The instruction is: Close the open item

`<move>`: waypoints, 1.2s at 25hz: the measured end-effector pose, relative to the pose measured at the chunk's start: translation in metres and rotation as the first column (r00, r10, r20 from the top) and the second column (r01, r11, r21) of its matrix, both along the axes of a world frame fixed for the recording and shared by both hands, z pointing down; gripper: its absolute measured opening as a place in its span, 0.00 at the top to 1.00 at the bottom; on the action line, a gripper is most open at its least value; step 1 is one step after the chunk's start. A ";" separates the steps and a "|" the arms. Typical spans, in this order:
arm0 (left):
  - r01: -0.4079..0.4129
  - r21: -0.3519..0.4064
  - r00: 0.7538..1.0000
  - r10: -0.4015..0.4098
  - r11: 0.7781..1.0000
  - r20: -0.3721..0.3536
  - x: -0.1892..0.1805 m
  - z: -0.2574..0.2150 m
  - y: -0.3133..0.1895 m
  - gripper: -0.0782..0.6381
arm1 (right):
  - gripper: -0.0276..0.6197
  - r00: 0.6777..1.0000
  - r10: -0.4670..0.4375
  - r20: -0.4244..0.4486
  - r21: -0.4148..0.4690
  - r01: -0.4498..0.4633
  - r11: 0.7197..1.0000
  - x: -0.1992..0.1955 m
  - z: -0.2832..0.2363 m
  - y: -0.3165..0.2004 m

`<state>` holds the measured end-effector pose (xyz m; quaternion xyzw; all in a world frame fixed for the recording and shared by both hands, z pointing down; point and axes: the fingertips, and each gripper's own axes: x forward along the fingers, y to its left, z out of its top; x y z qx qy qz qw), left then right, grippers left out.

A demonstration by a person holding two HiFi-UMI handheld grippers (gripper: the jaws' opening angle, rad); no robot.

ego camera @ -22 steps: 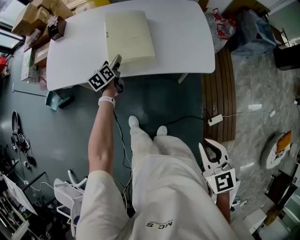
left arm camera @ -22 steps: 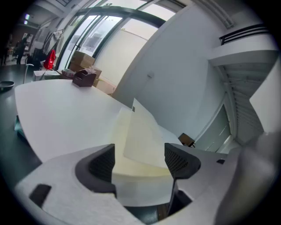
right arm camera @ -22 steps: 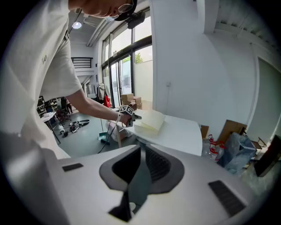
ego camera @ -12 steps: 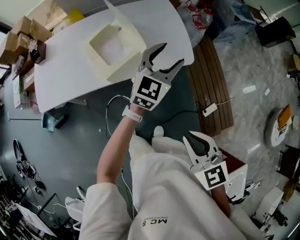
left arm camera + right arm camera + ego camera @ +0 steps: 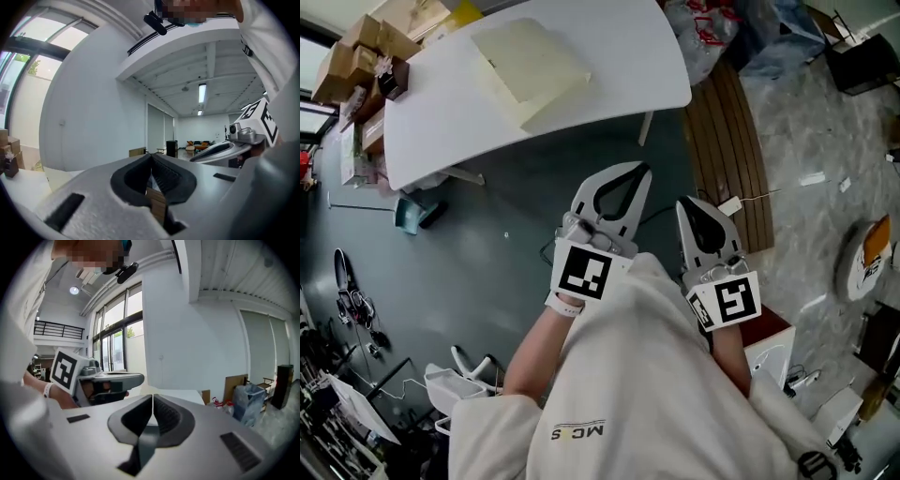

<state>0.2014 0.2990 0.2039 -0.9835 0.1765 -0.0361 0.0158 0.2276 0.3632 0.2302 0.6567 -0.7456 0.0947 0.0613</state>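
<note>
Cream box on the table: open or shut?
Shut. The cream box lies flat on the white table with its lid down; no inner cavity shows in the head view.

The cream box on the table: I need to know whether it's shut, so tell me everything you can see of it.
The cream box is a flat, rectangular, pale-yellow case with a matte look. Its lid lies down flat, so it appears closed. It rests skewed on the white table, one corner near the front edge. Only the table touches it.
</note>
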 end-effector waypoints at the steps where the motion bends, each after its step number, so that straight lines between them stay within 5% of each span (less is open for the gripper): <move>1: 0.016 -0.002 1.000 -0.016 1.000 0.001 -0.006 -0.002 0.000 0.85 | 0.92 1.000 0.002 0.007 0.008 -0.002 1.000 0.000 -0.002 -0.002; 19: 0.233 -0.133 0.972 -0.233 0.963 0.020 -0.078 -0.004 -0.005 0.85 | 0.92 0.990 -0.130 0.052 0.085 0.126 0.988 -0.028 -0.012 -0.029; 30: 0.267 -0.154 0.964 -0.267 0.951 0.018 -0.133 0.011 -0.115 0.85 | 0.88 0.984 -0.179 0.011 0.042 0.178 0.983 -0.072 -0.010 -0.138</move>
